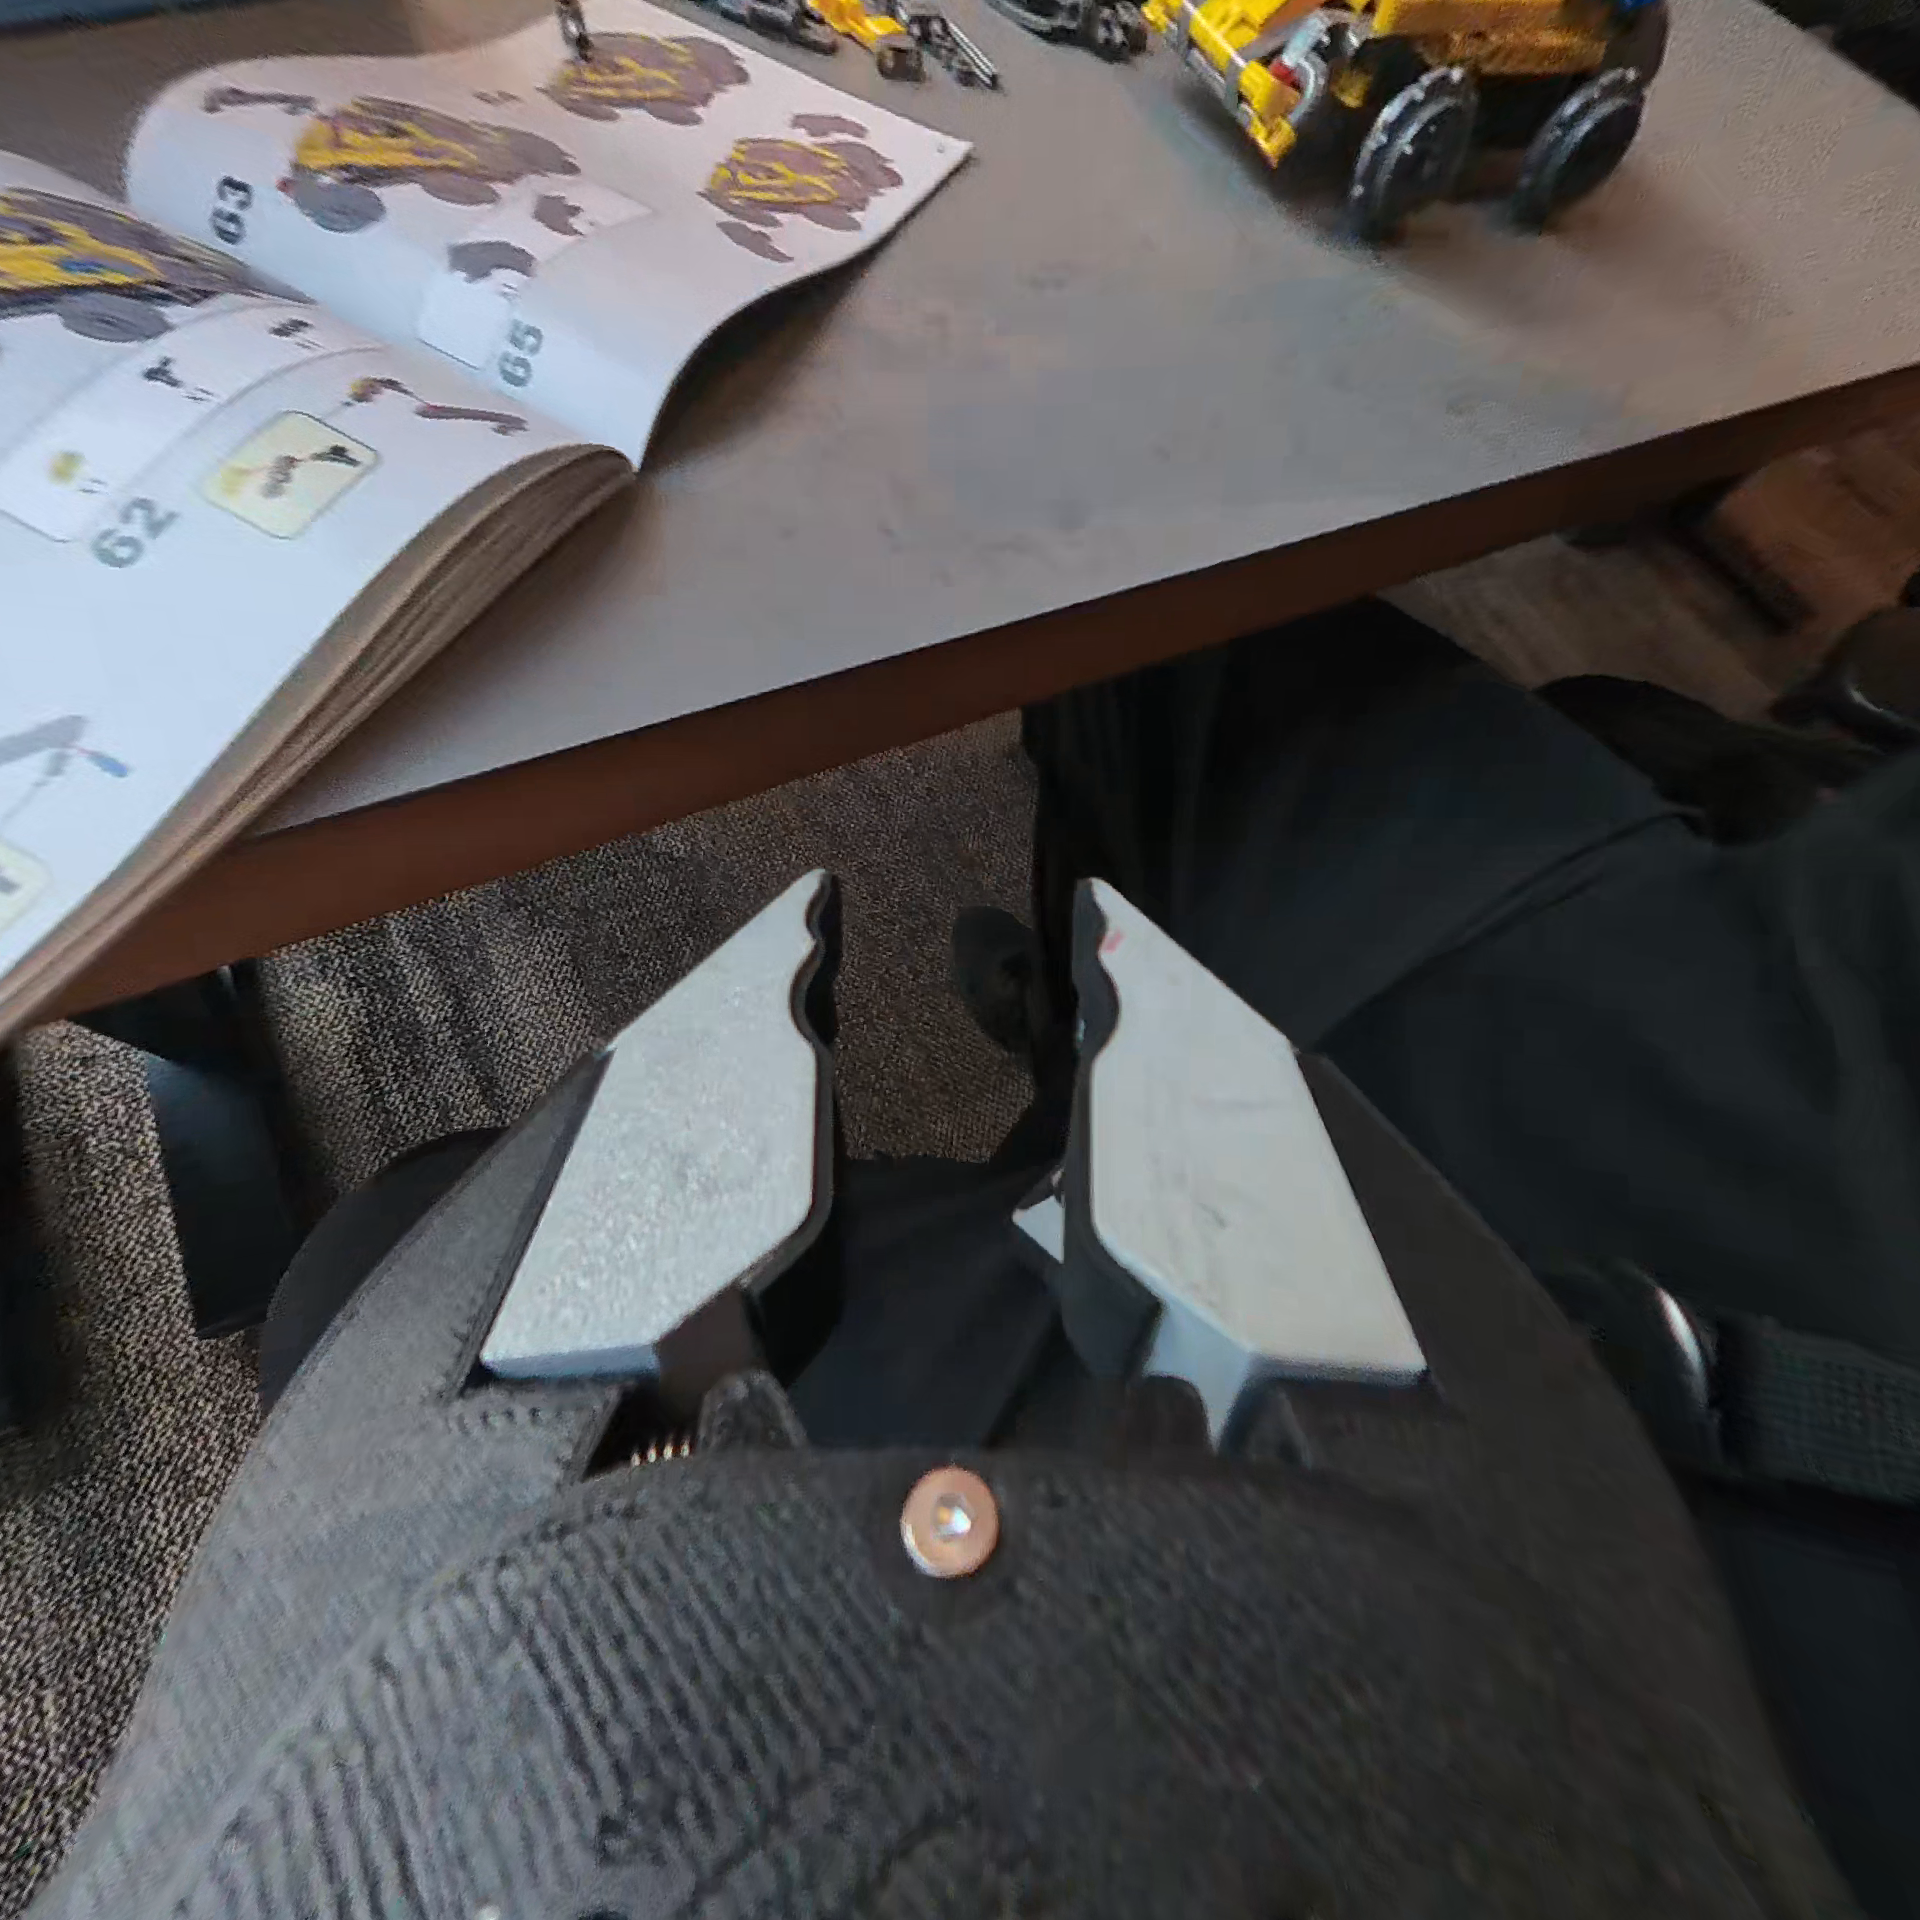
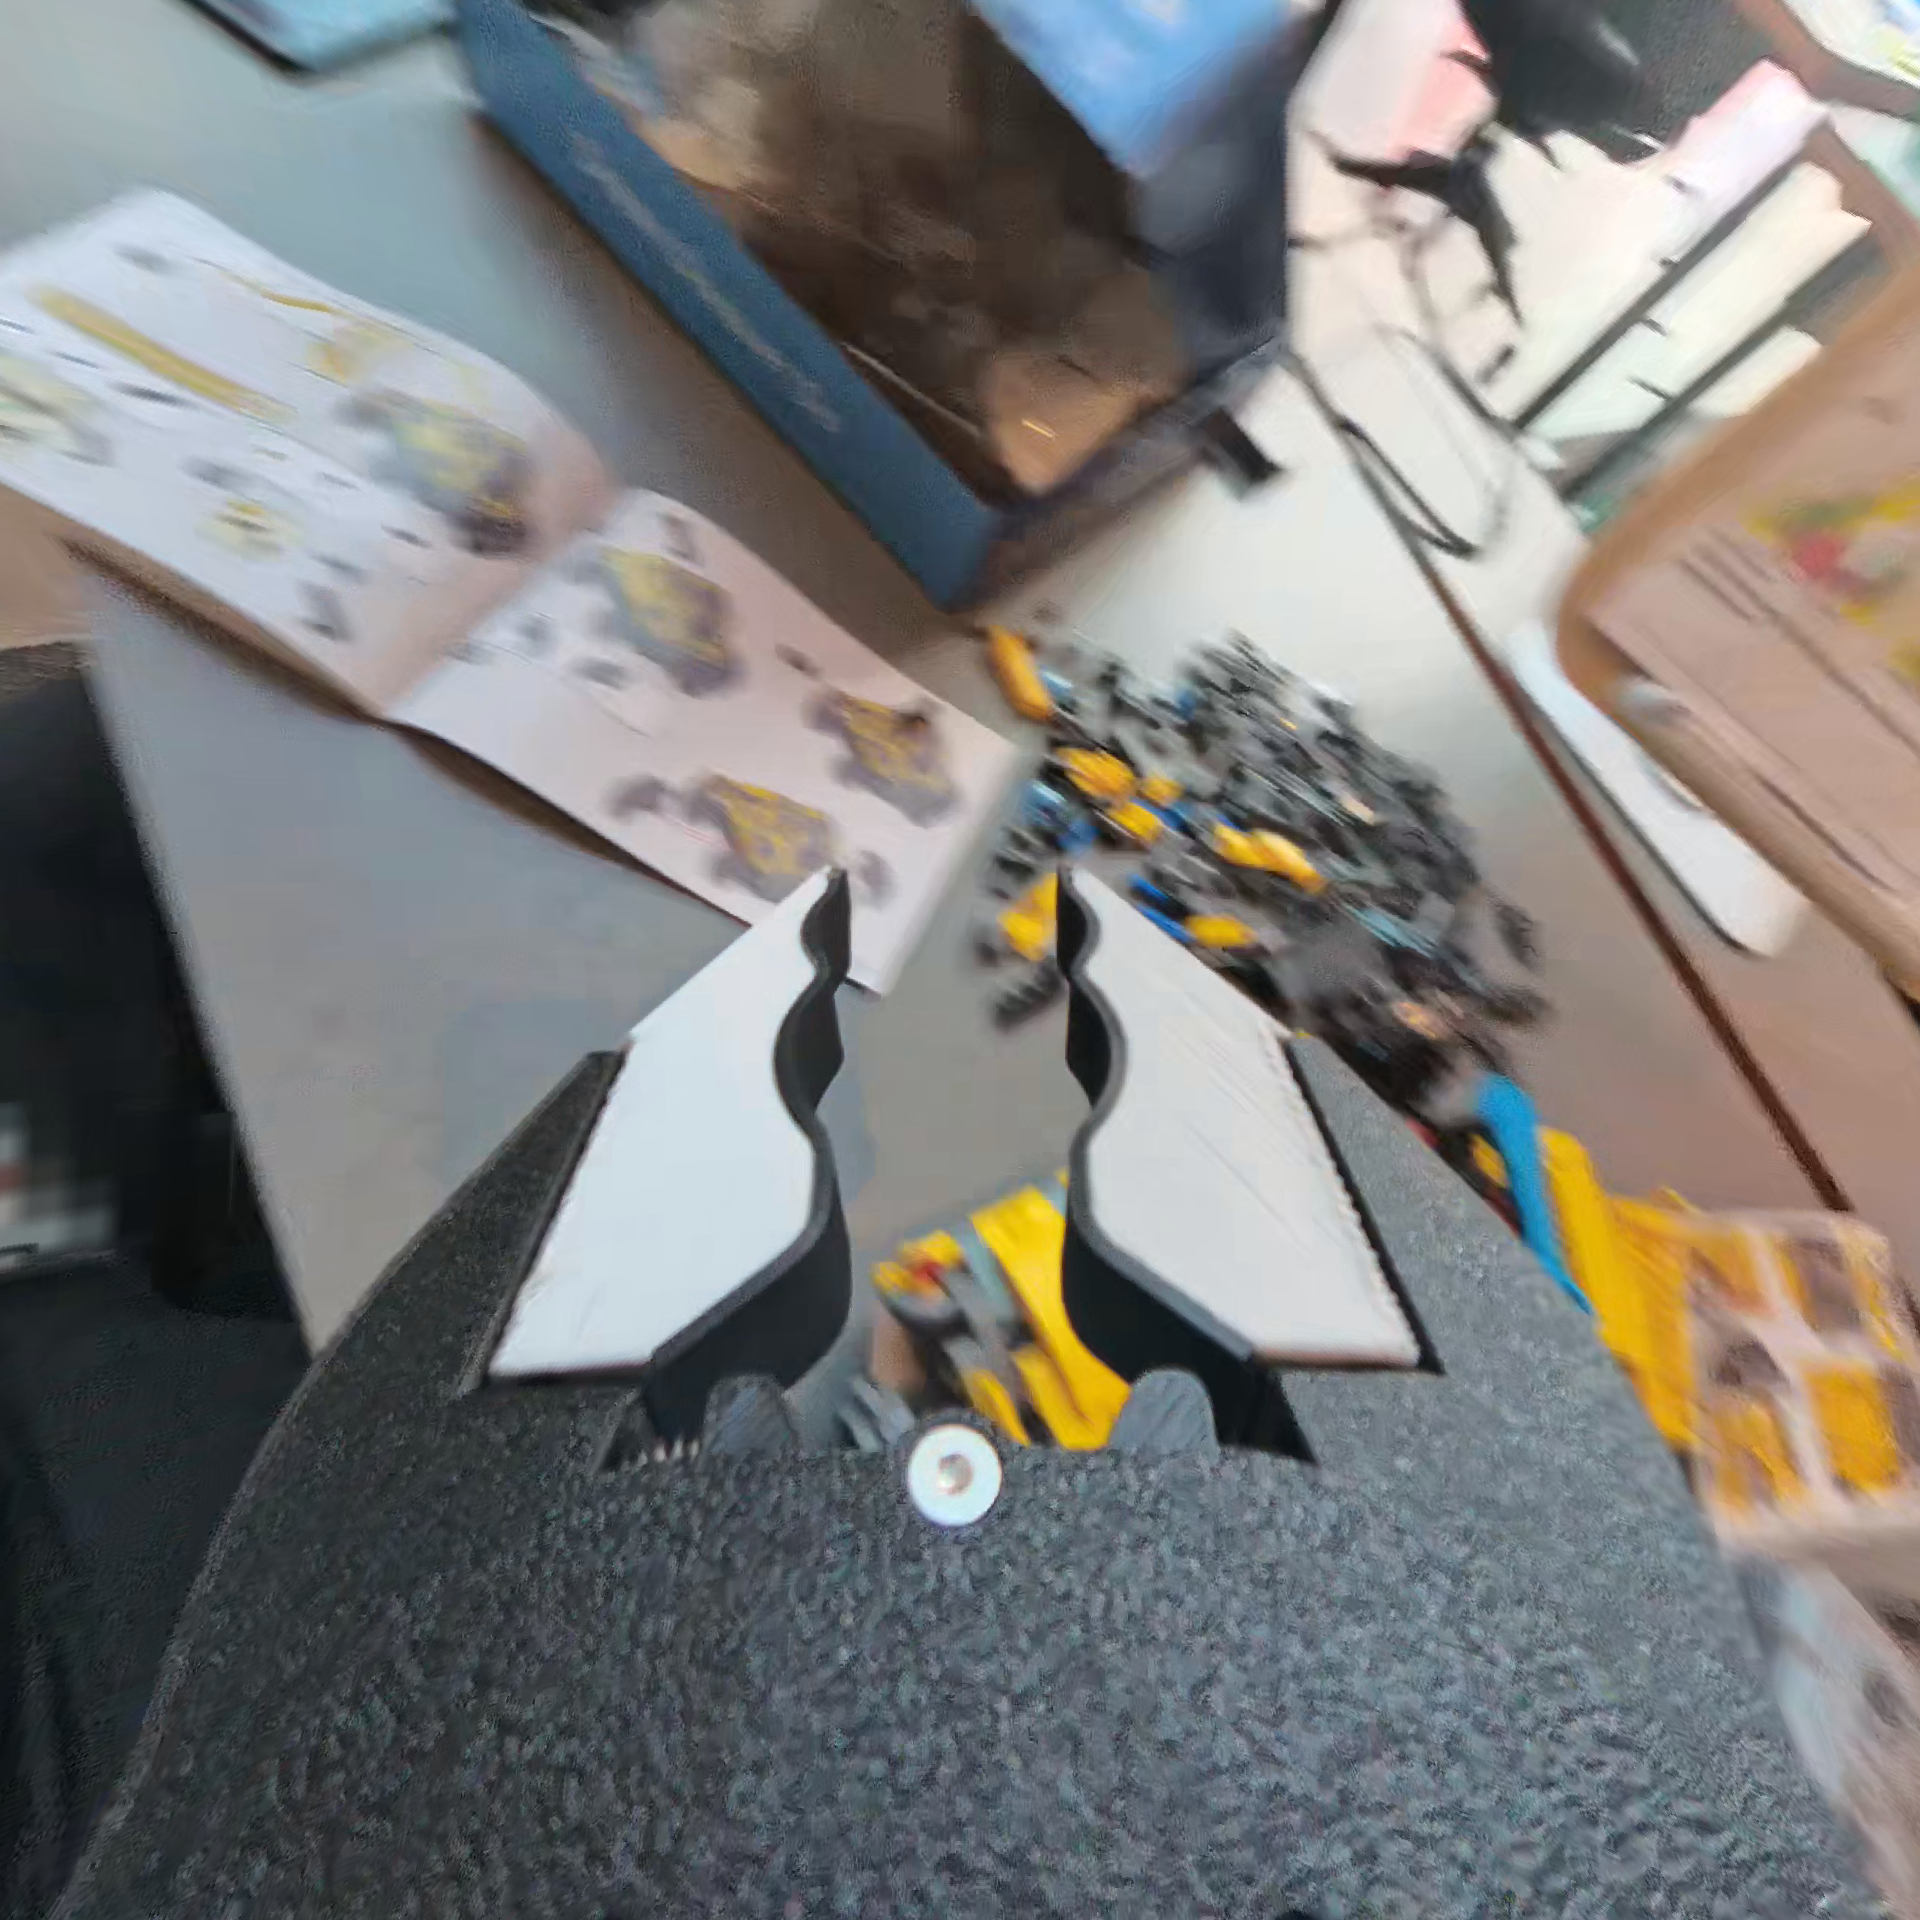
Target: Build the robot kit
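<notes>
Dark table (image 1: 1143, 436) is the landmark, biggest thing in both views. On its far side: open blue box (image 2: 748, 312), cardboard inside. Nearer the front edge of the table: open instruction booklet (image 1: 343, 343), pages curling up, thin and floppy, one corner overhanging the table edge. Right of the booklet on the table: yellow and black brick truck (image 1: 1434, 94) on black wheels; looks light but snap-fit, so likely to shed bits if squeezed hard; I'd judge the stiff frame between the wheels the safest place to hold, not the wheels. Behind it on the table: heap of loose small parts (image 2: 1247, 831), black, yellow, blue; tiny, hard, probably slippery, best pinched one at a time at the fingertips. Left gripper (image 1: 951, 904) sits below and in front of the table edge, over carpet and a person's dark-trousered leg (image 1: 1455, 935), pointing up toward the table, jaws apart, nothing between them. Right gripper (image 2: 951, 883) is above the table, angled down, tips over the gap between booklet and parts heap, truck directly beneath its base; jaws apart, empty. Right view is motion-blurred.
</notes>
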### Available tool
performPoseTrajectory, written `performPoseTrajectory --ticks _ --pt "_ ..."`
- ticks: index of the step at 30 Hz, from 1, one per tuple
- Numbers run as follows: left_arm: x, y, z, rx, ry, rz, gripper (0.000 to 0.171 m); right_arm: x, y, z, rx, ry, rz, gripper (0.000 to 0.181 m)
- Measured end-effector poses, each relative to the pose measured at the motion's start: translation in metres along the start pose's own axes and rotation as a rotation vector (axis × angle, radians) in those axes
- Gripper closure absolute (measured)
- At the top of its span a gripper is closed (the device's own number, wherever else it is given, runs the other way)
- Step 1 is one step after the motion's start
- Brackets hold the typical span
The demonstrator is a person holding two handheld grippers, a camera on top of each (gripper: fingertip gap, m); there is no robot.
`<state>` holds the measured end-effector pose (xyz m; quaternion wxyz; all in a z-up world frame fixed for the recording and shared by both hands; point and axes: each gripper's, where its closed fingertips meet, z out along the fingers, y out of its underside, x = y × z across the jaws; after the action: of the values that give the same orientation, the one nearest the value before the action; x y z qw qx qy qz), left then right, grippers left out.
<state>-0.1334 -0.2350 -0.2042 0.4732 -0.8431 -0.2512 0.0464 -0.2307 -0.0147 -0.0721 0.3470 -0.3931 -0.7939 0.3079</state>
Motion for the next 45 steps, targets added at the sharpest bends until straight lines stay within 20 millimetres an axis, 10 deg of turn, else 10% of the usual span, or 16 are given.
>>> performPoseTrajectory --ticks 3,6,12,17,24,31,37,45 --pt "0.007 0.007 0.008 -0.034 0.023 0.018 0.130 0.081 0.070 -0.045 -0.174 0.101 0.128 0.123" --pt "0.017 0.007 0.015 -0.039 0.056 0.019 0.129 0.095 0.139 -0.067 -0.288 -0.079 0.311 0.122" --pt "0.031 -0.018 0.037 -0.072 0.087 0.096 0.129 0.081 0.151 -0.078 -0.131 -0.328 0.508 0.123" --pt "0.029 -0.072 0.060 -0.054 0.070 0.139 0.130 0.063 0.148 -0.085 -0.085 -0.407 0.441 0.102" --pt "0.000 -0.144 0.099 -0.020 0.014 0.197 0.132 0.049 0.146 -0.102 0.004 -0.421 0.321 0.119" --pt "-0.046 -0.230 0.243 -0.197 0.034 0.375 0.130 0.107 0.148 -0.104 0.190 -0.188 0.389 0.126" --pt "-0.055 -0.230 0.307 -0.382 0.108 0.445 0.140 0.149 0.178 -0.083 0.128 -0.112 0.390 0.131" --pt "-0.021 -0.208 0.306 -0.420 0.251 0.424 0.150 0.191 0.188 -0.009 -0.020 -0.183 0.358 0.136"
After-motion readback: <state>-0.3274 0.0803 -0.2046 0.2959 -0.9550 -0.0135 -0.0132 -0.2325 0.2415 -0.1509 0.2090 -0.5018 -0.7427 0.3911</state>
